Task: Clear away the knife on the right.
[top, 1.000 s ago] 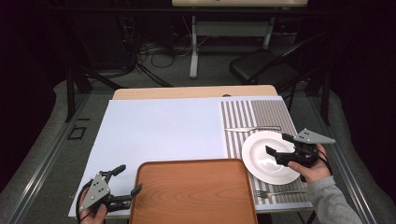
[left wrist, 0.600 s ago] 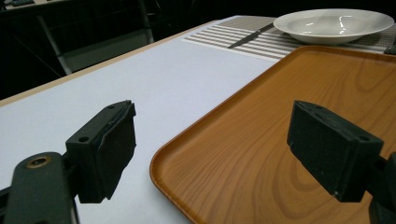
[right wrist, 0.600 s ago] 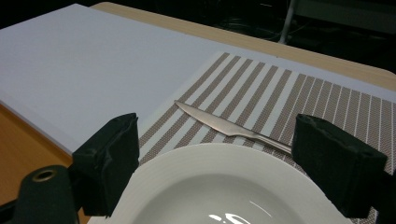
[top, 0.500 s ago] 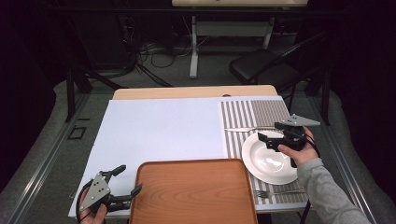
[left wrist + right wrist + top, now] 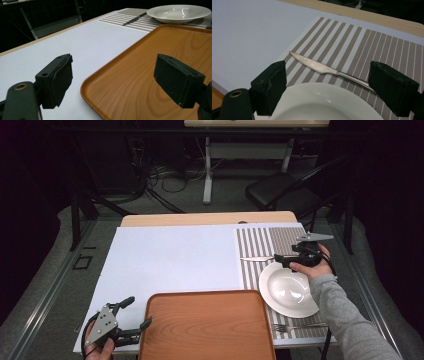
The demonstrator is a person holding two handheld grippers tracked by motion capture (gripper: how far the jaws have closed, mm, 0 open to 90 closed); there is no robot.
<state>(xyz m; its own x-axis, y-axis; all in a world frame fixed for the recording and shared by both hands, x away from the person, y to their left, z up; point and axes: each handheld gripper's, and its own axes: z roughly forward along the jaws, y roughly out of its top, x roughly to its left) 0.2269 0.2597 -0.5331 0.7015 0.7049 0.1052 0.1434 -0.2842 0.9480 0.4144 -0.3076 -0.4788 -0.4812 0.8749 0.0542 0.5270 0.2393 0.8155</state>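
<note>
Right now your right gripper (image 5: 281, 259) hovers at the far rim of the white plate (image 5: 290, 290), fingers (image 5: 270, 86) spread wide w/ nothing between them. In the right gripper view they frame the knife (image 5: 322, 68), which lies flat on the striped placemat (image 5: 372, 47) just beyond the plate's far rim, blade tip pointing away from the plate toward the white sheet (image 5: 175, 265); the fingers aren't touching it. In the high view the knife (image 5: 257, 258) sits just behind the plate, its handle end under your gripper. A fork (image 5: 300, 326) lies on the placemat on the near side of the plate, close to its rim. The wooden tray (image 5: 207, 327) sits next to the plate on its left, at the near edge of the worktop (image 5: 210, 218), apart from the plate. Your left gripper (image 5: 134, 314) is well away from the plate, at the tray's near left corner, fingers (image 5: 56, 80) also wide apart & empty; in the left gripper view one finger is over the white sheet, the other over the tray (image 5: 155, 82), w/ the plate (image 5: 178, 12) & knife (image 5: 133, 19) far off behind.
</note>
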